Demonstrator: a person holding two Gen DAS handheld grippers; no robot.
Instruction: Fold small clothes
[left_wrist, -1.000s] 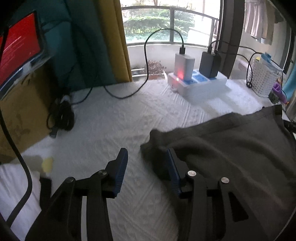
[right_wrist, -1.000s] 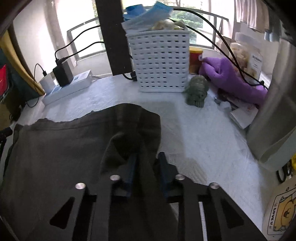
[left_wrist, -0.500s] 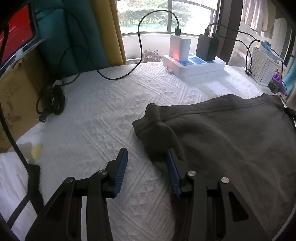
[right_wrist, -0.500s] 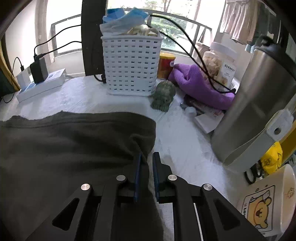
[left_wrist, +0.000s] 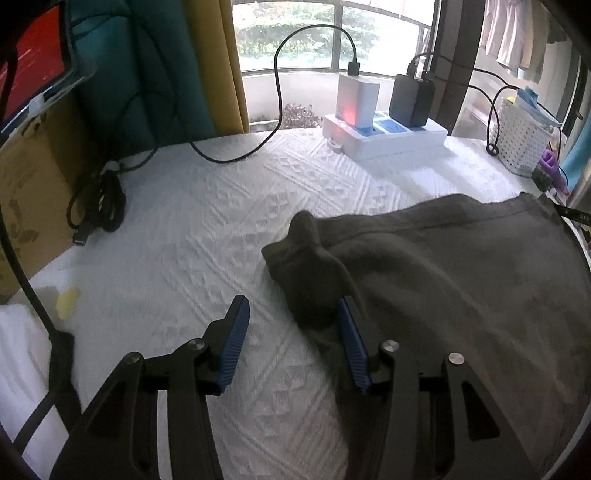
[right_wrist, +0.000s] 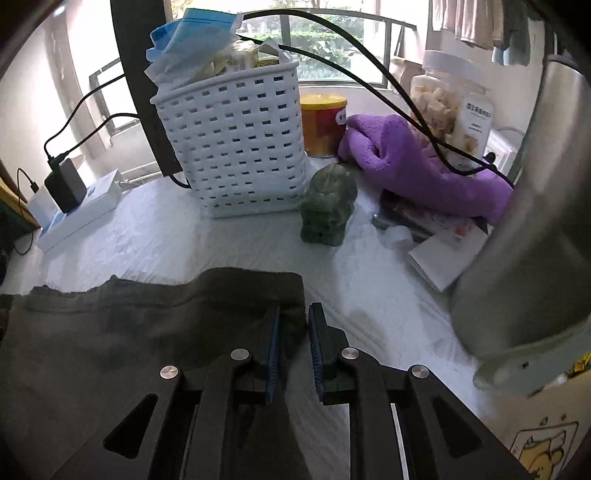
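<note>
A dark olive garment (left_wrist: 443, 277) lies spread on the white textured table cover (left_wrist: 221, 221). Its left corner is bunched into a small hump. My left gripper (left_wrist: 291, 306) is open and its jaws are still widening. The hump rests against the right blue pad (left_wrist: 351, 343), and nothing is pinched. In the right wrist view the garment (right_wrist: 129, 332) fills the lower left. My right gripper (right_wrist: 294, 314) sits over its right corner with the jaws opening. The cloth's edge lies slack between the pads, not pressed.
A white power strip (left_wrist: 384, 136) with chargers stands at the back. A coiled black cable (left_wrist: 99, 206) lies by a cardboard box (left_wrist: 29, 184). Near the right gripper are a white basket (right_wrist: 236, 147), a green figurine (right_wrist: 327, 206), a purple cloth (right_wrist: 417, 166) and a steel vessel (right_wrist: 535, 221).
The right gripper carried the garment's corner to the right, then its jaws parted and let the cloth go. The left jaws widened a little and the garment's left corner settled on the table.
</note>
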